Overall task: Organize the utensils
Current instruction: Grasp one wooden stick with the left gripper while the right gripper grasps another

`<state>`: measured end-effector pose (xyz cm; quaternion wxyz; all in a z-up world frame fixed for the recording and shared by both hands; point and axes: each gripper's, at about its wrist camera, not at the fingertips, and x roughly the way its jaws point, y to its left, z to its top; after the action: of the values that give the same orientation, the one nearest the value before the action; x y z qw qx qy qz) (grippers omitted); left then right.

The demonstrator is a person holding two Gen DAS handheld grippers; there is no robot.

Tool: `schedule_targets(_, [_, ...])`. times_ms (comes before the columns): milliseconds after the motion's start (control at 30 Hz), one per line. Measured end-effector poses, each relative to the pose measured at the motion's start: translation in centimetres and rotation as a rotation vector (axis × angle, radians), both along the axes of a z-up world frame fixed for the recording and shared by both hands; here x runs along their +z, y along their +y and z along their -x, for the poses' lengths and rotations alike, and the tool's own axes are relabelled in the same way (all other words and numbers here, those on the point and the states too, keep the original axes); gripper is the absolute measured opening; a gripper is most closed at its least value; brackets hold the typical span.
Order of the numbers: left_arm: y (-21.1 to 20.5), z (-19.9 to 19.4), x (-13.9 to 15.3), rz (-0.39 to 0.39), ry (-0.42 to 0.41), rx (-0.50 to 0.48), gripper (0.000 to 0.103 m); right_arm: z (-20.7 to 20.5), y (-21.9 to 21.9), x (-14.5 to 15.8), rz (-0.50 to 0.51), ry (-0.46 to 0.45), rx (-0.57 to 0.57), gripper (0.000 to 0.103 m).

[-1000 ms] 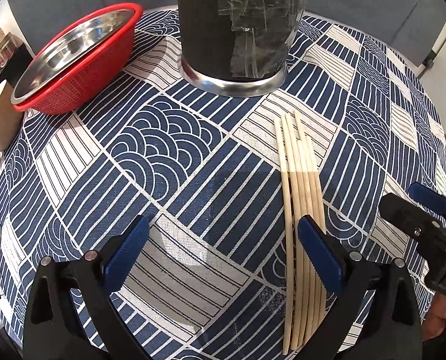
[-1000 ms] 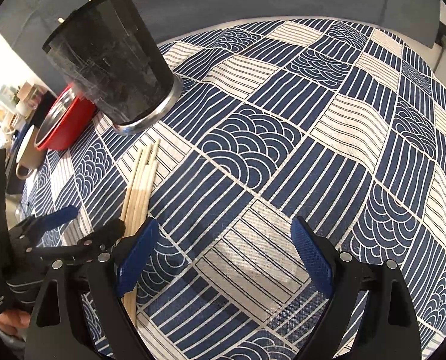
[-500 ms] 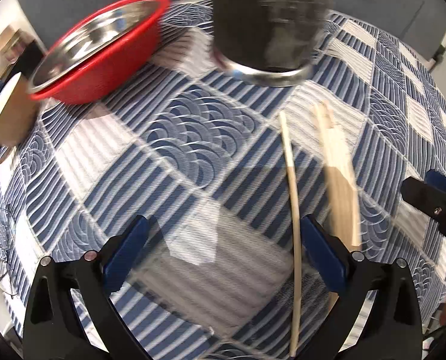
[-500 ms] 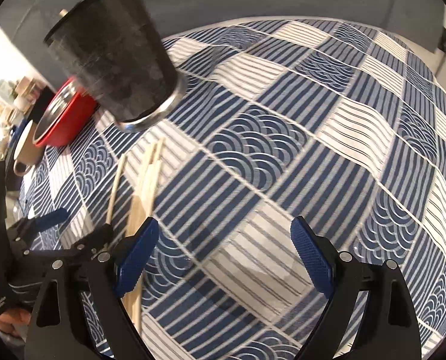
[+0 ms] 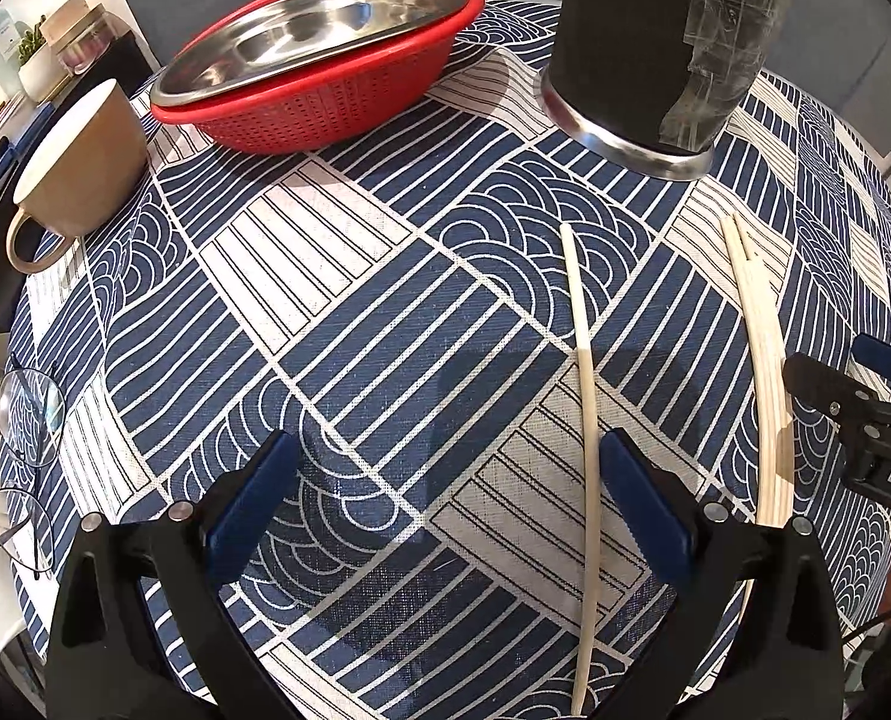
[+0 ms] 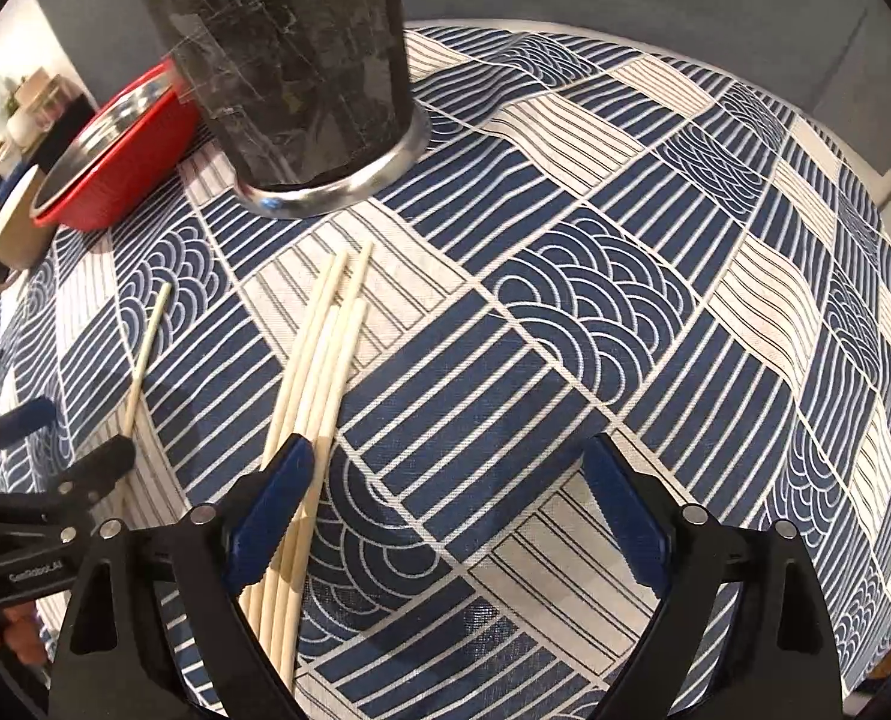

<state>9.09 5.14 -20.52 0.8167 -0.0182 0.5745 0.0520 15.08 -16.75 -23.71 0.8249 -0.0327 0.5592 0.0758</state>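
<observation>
Both the left gripper (image 5: pixel 445 492) and right gripper (image 6: pixel 448 495) gape empty; a steel bowl (image 5: pixel 319 30) sits inside the red colander (image 5: pixel 337 102), far left.

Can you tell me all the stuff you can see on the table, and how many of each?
tablecloth: one, navy and white patterned, covers the table
utensil holder: one, black with a silver base, far side
lone chopstick: one, pale wood, lying apart from the others
chopstick bundle: four, pale wood, side by side
colander: one, red, far left
steel bowl: one, silver, inside the colander
mug: one, tan, left edge
glasses: one pair, left edge
left gripper: black with blue pads, open
right gripper: black with blue pads, open
</observation>
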Motion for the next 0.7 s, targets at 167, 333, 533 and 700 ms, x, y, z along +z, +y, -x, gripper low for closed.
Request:
schedule_targets(167, [0.9,0.3,0.2,0.002,0.004,0.003,0.099,0.1,-0.8,-0.1,0.083,0.033,-0.058,0.091])
schedule_targets(333, [-0.4,-0.6,-0.1,0.001,0.009,0.007,0.099,0.1,-2.5,0.1,-0.011,0.047,-0.136,0.089])
schedule_targets(533, [-1.2,-1.5,-0.5,0.003,0.009,0.009,0.099,-0.2,-2.0,0.4,-0.065,0.054,-0.094,0.089])
schedule_targets(700, [-1.4,-1.5,-0.7,0.007,0.020,0.010,0.099,0.2,-0.7,-0.1,0.034,0.058,-0.045,0.088])
